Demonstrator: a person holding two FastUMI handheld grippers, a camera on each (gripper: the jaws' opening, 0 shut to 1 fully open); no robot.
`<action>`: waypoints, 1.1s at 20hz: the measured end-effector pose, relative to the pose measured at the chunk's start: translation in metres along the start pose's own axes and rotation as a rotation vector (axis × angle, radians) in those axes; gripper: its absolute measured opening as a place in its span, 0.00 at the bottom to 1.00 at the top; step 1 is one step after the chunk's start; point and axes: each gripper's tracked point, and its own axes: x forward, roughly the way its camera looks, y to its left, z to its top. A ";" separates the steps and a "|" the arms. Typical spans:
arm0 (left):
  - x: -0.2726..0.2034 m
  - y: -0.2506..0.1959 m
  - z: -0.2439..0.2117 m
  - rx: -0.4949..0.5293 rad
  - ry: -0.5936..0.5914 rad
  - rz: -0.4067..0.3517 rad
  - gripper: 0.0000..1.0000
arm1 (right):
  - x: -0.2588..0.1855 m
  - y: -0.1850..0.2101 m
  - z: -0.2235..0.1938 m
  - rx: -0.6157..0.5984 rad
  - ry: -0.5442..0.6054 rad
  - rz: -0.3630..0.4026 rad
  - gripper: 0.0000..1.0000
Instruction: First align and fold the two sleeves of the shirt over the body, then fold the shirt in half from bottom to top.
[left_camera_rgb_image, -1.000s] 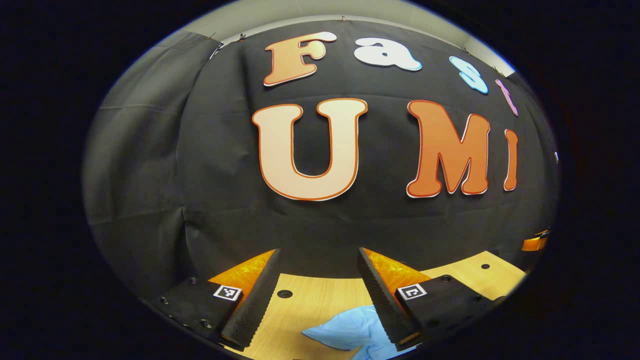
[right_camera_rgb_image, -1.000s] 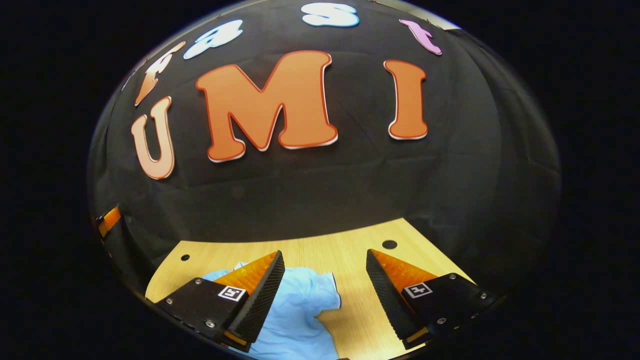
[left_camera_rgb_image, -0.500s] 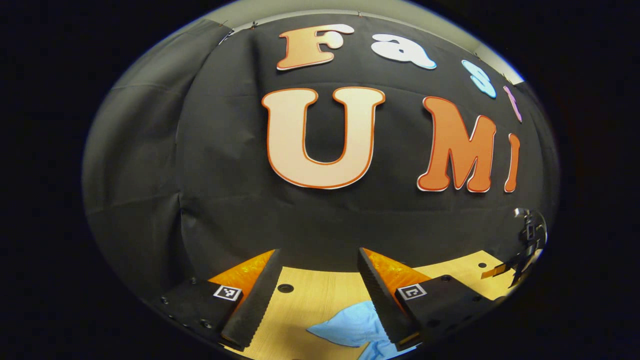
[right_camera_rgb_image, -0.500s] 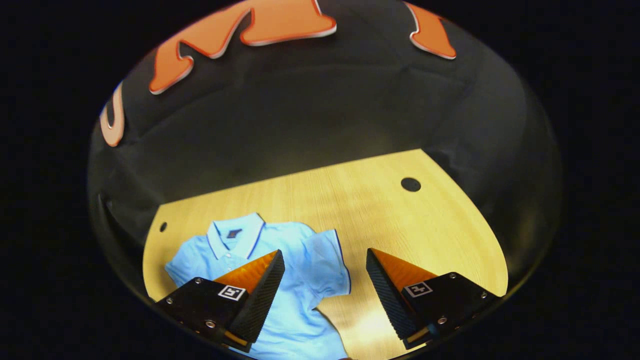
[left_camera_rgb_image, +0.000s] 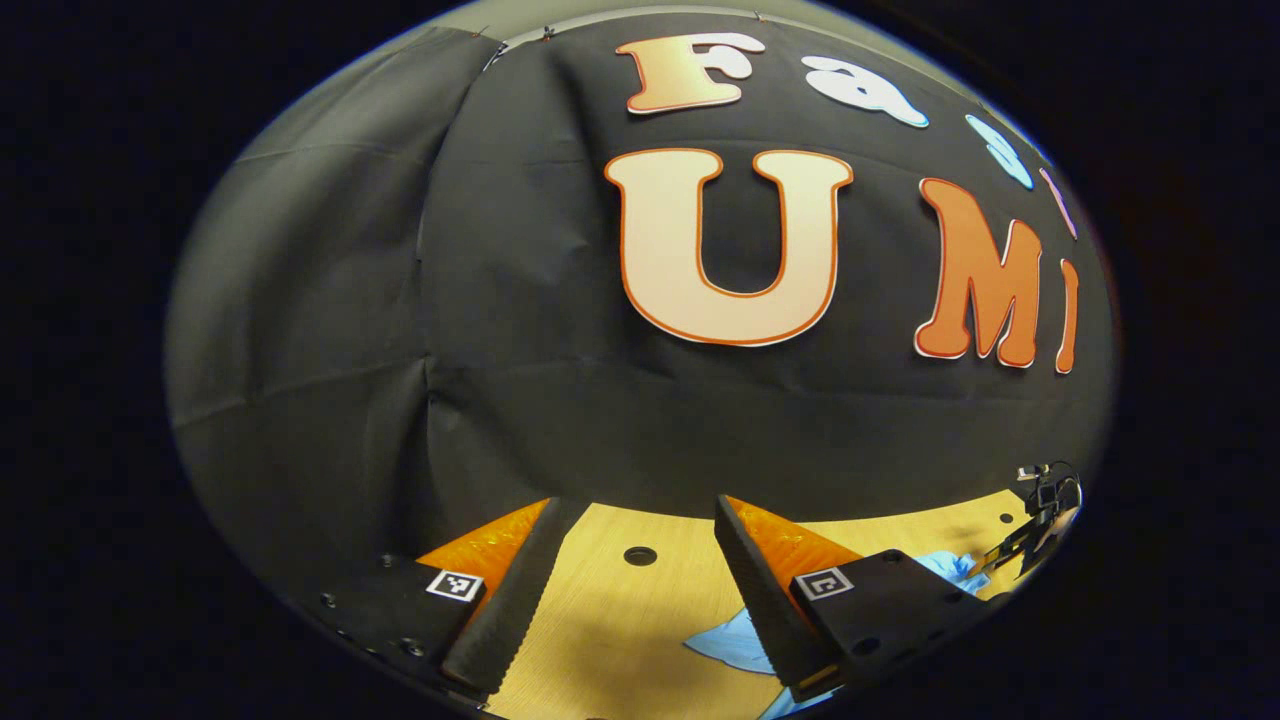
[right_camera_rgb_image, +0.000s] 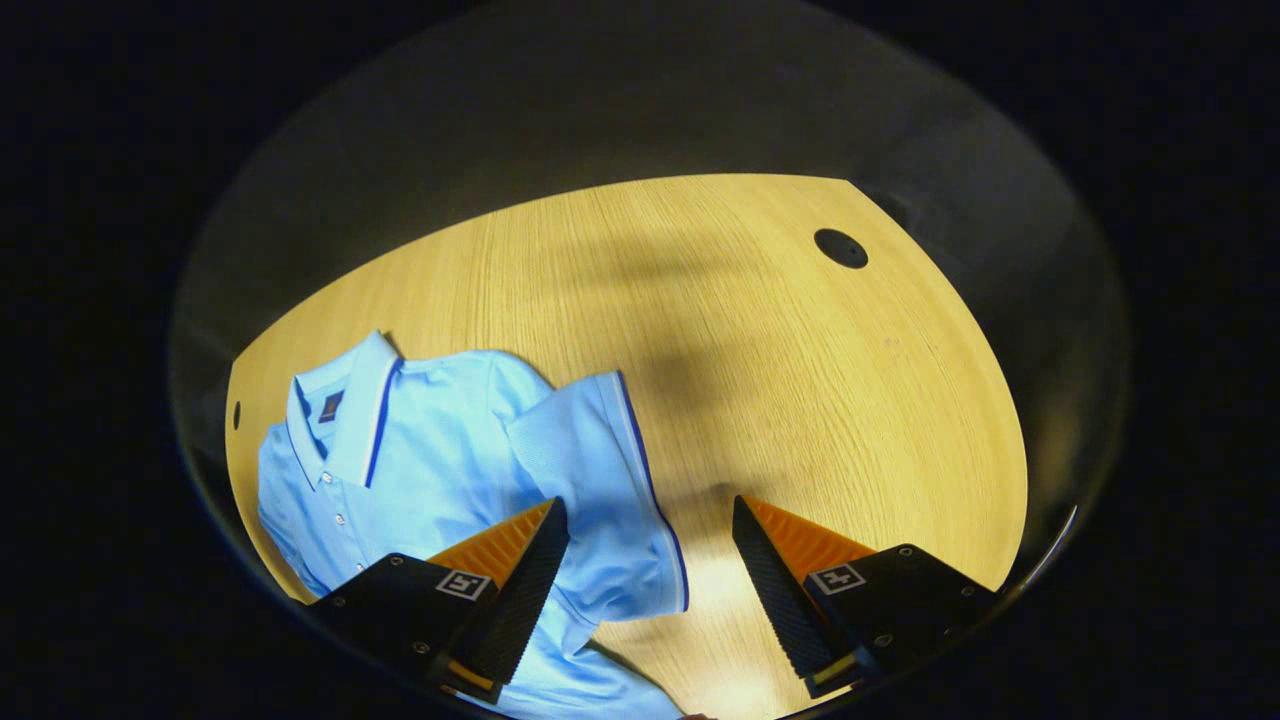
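Right gripper view: pale blue polo shirt (right_camera_rgb_image: 430, 470) flat on wooden table (right_camera_rgb_image: 760, 340), collar (right_camera_rgb_image: 345, 410) toward far left, right-hand short sleeve (right_camera_rgb_image: 610, 500) spread outward with dark-trimmed cuff near the gripper. Right gripper (right_camera_rgb_image: 650, 560) poised above that cuff, jaws wide apart, nothing between them, one finger over the sleeve cloth and the other over bare wood. Left gripper view: left gripper (left_camera_rgb_image: 632, 580) likewise gaping and empty, aimed mostly at the booth wall, with a corner of blue fabric beside its right finger at the near edge; the other gripper small at far right next to more blue cloth. Handling, as judged: light knit, soft and limp, no stiffness to carry a fold, likely to drag and wrinkle on the wood rather than slide clean; trimmed cuff hem the firmest, thickest spot and the sensible place to pinch, close to the corner so the sleeve lifts as one flap. Against half a second ago: right camera pitched sharply down, wall lettering gone from its picture, shirt larger and closer, collar and placket buttons plain; left gripper swung leftward, less shirt between its fingers, jaws on both unchanged in spread.
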 end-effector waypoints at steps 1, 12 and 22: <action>0.002 0.002 -0.002 -0.003 0.007 0.001 0.97 | 0.003 0.002 -0.003 0.000 0.018 0.007 0.99; 0.005 -0.012 -0.013 -0.017 0.042 -0.021 0.97 | -0.001 0.023 -0.007 -0.009 0.014 0.063 0.12; -0.017 0.025 -0.010 0.000 0.025 -0.016 0.97 | -0.092 0.124 -0.013 -0.110 -0.092 0.280 0.01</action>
